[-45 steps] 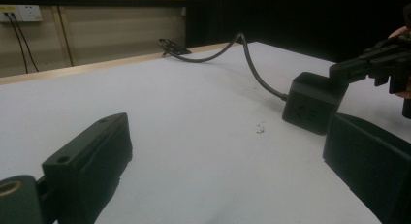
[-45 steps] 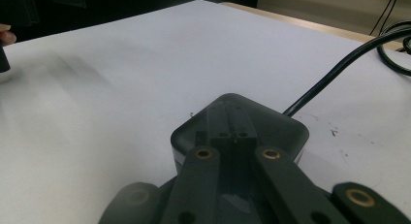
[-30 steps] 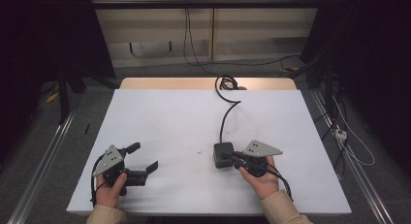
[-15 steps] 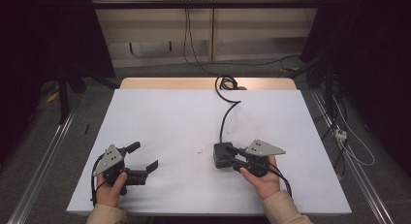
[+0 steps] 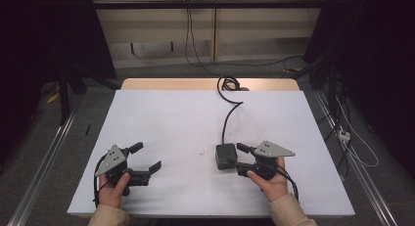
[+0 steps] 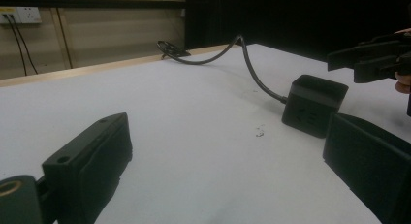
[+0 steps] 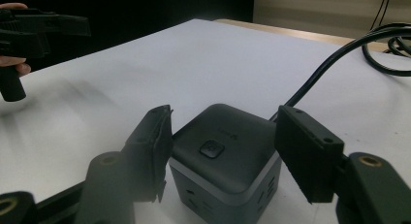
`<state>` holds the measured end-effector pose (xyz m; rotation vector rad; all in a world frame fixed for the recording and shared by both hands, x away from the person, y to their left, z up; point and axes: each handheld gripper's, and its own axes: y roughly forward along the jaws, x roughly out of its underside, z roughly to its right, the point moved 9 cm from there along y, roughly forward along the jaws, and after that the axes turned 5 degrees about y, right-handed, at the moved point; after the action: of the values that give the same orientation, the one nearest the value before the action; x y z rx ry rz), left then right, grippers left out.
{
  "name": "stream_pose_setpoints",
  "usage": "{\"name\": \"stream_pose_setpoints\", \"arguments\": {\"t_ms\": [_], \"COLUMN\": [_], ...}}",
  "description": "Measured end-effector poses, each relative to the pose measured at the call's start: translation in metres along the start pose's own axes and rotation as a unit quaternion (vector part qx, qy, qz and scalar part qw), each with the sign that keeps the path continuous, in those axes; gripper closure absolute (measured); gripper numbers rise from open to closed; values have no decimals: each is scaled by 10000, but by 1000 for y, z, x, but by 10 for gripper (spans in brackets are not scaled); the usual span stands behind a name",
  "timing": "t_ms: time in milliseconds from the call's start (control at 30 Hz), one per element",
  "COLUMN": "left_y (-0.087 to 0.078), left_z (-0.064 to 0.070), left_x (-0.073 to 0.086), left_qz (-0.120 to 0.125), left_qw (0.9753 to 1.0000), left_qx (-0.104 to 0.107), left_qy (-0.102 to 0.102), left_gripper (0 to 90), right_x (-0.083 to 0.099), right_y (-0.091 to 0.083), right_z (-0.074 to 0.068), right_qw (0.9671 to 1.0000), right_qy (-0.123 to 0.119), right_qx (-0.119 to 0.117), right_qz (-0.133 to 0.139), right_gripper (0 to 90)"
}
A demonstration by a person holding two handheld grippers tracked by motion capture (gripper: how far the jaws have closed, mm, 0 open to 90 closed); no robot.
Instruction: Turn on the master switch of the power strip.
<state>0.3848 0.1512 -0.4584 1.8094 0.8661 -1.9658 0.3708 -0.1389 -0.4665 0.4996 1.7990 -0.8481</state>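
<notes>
Risks skidding the black socket cube (image 7: pixel 225 156) off the white worktop (image 5: pixel 186 118) spot if right gripper (image 7: pixel 223 151) jaws, apart either side, close unevenly against its stiff cable (image 7: pixel 334 52); left gripper (image 6: pixel 228 170) jaws apart, empty.

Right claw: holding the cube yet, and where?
Nothing held. The right claw is open, its jaws flanking the power cube on two opposite sides without closing on it. The left claw is open and empty.
</notes>
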Motion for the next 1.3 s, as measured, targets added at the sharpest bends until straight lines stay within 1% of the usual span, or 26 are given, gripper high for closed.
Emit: {"name": "stream_pose_setpoints", "arguments": {"t_ms": [167,333,400,500,767,933,1300], "left_y": [0,0,1,2,2,2,1], "left_z": [0,0,0,0,0,0,-1], "left_x": [1,1,1,1,0,0,0], "left_qz": [-17,-40,-29,-19,-22,-15,-4], "left_qw": [10000,10000,10000,10000,10000,10000,10000], "left_qx": [0,3,15,23,25,28,17], "left_qy": [13,-7,22,7,0,12,9], "left_gripper": [32,32,32,32,32,32,32], "right_x": [0,4,5,7,7,8,10], "right_y": [-6,-11,-13,-16,-25,-28,-35], "right_z": [5,9,10,12,14,17,21], "right_qw": [10000,10000,9999,9999,9999,9999,9999], "right_qy": [-4,-37,-63,-41,-78,-21,-22], "right_qx": [48,80,103,122,136,145,143], "right_qz": [23,-13,-40,-48,8,3,30], "right_gripper": [323,281,278,261,228,219,189]}}
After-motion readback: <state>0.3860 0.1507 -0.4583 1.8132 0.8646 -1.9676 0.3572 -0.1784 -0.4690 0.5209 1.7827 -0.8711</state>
